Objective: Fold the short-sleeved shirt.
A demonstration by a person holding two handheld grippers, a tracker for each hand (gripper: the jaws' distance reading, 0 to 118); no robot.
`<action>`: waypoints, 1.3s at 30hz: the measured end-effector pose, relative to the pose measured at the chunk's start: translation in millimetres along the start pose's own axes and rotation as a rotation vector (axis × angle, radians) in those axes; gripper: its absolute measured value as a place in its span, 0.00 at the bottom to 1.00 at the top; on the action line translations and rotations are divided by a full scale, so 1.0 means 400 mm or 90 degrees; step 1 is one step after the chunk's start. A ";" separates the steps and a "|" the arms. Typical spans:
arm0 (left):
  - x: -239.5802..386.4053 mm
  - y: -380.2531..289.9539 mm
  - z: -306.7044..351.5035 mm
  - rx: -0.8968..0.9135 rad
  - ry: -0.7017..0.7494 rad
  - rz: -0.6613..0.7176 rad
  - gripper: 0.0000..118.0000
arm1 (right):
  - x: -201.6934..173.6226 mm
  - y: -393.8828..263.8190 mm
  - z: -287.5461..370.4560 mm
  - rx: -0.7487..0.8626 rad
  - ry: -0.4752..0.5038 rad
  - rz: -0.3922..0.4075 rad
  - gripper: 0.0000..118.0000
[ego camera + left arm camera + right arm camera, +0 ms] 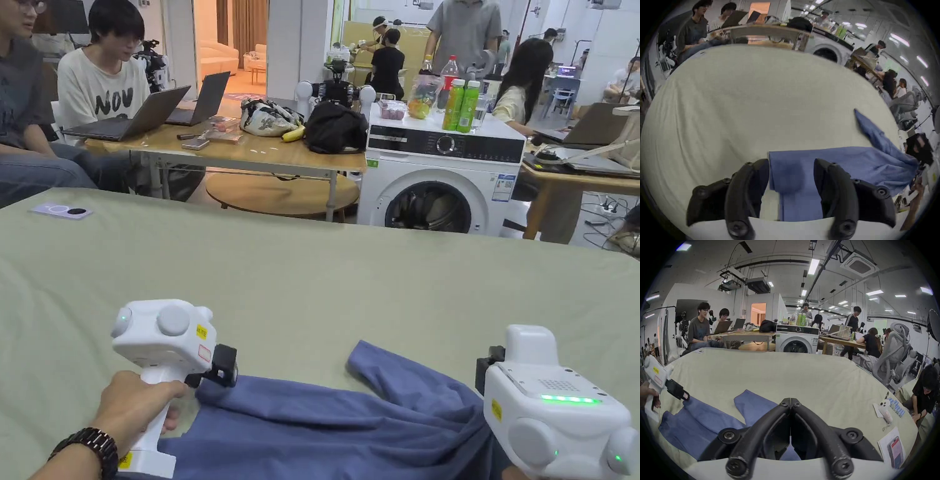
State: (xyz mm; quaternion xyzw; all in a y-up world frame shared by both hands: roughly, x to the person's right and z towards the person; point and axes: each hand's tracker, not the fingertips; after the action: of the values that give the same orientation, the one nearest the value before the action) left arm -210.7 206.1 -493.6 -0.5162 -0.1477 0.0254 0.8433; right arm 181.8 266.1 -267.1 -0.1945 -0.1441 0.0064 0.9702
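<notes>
**Shirt fold: barely started**

My blue cotton short-sleeved shirt (325,425) lies rumpled along the near edge of the pale green cloth-covered worktop (312,269), one sleeve sticking out toward the middle, so I'd say nearly all the folding is left. My left gripper (791,168) is spread wide over a shirt edge. My right gripper (790,402) is pressed together, blue fabric peeking between its jaws.

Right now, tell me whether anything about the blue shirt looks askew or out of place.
The blue short-sleeved shirt is bunched and wrinkled on the pale green cloth-covered table, with one sleeve sticking out at an angle instead of lying flat. Nothing looks damaged or spilled.
</notes>
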 end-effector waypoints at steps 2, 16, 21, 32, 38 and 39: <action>0.006 -0.003 -0.047 -0.030 0.032 0.000 0.48 | 0.015 -0.001 0.003 -0.006 -0.003 -0.001 0.00; 0.044 -0.046 0.052 0.124 -0.022 -0.049 0.00 | 0.142 0.036 -0.172 -0.177 0.016 -0.002 0.00; 0.037 -0.069 0.160 0.180 -0.044 -0.051 0.00 | 0.131 0.016 -0.312 -0.307 0.079 0.029 0.44; 0.001 -0.115 0.232 0.208 -0.037 -0.044 0.00 | 0.102 -0.076 -0.389 -0.392 0.089 0.031 0.12; -0.009 -0.114 0.231 0.210 -0.037 -0.033 0.00 | 0.128 -0.027 -0.315 -0.275 0.065 0.023 0.00; -0.010 -0.110 0.236 0.212 -0.037 -0.033 0.00 | 0.135 -0.008 -0.299 -0.251 0.060 0.026 0.00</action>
State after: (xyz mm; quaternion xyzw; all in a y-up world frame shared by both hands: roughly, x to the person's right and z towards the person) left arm -245.3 266.3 -415.7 -0.3641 -0.1788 0.0428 0.9130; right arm 267.1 221.8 -356.3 -0.3836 -0.0930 -0.0116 0.9187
